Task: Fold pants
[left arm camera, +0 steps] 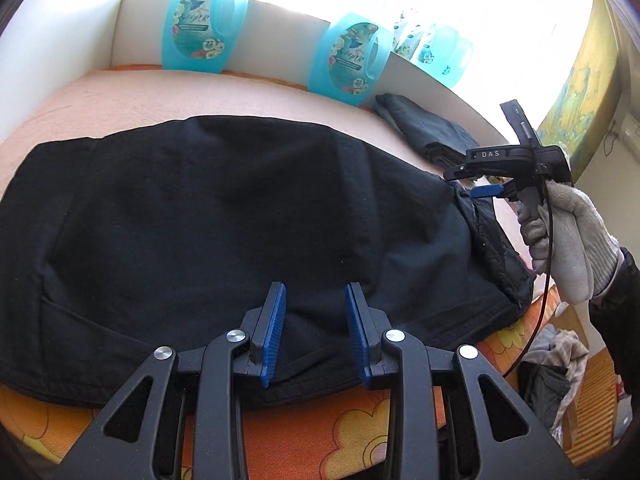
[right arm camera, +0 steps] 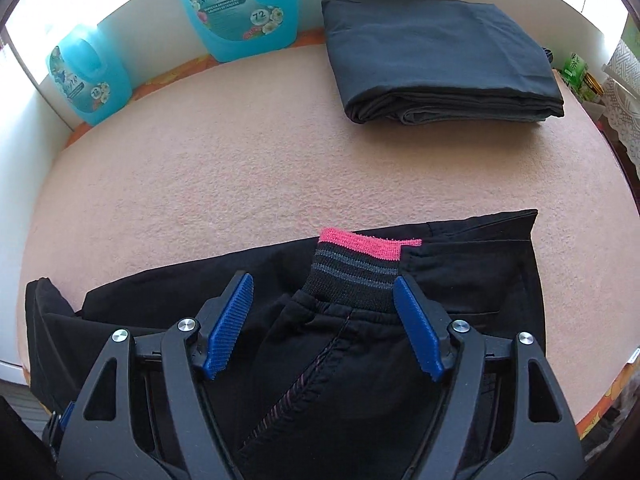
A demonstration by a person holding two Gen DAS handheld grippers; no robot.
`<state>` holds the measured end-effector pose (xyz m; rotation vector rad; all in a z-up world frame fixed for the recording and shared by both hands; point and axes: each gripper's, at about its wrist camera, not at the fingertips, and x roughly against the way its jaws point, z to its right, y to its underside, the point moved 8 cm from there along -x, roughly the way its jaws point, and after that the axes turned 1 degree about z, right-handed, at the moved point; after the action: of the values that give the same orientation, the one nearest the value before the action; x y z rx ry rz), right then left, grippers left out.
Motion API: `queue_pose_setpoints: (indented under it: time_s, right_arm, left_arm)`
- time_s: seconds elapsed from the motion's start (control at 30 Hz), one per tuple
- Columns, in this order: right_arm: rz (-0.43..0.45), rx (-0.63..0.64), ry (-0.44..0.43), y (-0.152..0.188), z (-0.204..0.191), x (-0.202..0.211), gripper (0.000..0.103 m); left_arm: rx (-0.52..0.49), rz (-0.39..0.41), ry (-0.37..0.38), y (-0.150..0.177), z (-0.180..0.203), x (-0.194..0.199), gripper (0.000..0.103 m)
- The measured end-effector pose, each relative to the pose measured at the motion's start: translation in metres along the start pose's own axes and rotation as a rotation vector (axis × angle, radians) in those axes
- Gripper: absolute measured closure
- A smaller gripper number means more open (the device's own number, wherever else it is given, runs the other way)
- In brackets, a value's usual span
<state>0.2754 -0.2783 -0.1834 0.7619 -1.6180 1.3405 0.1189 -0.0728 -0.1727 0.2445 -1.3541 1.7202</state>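
We note black pants point(left arm camera: 208, 216) lying flat on the pink worktop point(right arm camera: 240, 168); left tool point(left arm camera: 316, 332) and right tool point(right arm camera: 324, 324) both gape, gripping nothing.

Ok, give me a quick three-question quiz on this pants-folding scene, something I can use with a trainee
1. True or false: the right gripper is clamped shut on the black pants.
2. Which colour edges the ribbed cuff between the right gripper's fingers? A) pink B) yellow C) white
3. Fill in: the already folded dark grey garment lies on the pink towel next to the blue ______ bottles.

Key:
1. False; its jaws stand open over the fabric.
2. A
3. detergent
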Motion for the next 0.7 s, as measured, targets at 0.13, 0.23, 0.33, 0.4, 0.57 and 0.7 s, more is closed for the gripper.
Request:
queue_pose_setpoints:
  time_s: [0.13, 0.23, 0.33, 0.4, 0.57, 0.7]
  right_arm:
    - [-0.031, 0.035, 0.08, -0.001, -0.005, -0.013, 0.028]
    - [-0.022, 0.037, 0.092, 0.002, -0.006, -0.013, 0.028]
    - [-0.005, 0.022, 0.08, 0.003, -0.001, -0.01, 0.036]
    - [0.002, 0.0, 0.057, 0.005, 0.006, -0.006, 0.044]
    - [-0.002, -0.06, -0.051, 0.01, 0.018, 0.004, 0.063]
    - [0.04, -0.099, -0.13, 0.017, 0.029, 0.024, 0.078]
  left_arm:
    - [0.019, 0.017, 0.02, 0.002, -0.003, 0.001, 0.074]
    - [0.029, 0.02, 0.033, 0.002, -0.005, 0.002, 0.074]
    - [0.026, 0.017, 0.042, 0.003, -0.007, 0.004, 0.074]
    - [0.021, 0.013, 0.045, 0.003, -0.007, 0.004, 0.074]
    - [0.021, 0.012, 0.05, 0.002, -0.008, 0.003, 0.074]
    - [0.029, 0.005, 0.055, 0.001, -0.008, 0.001, 0.074]
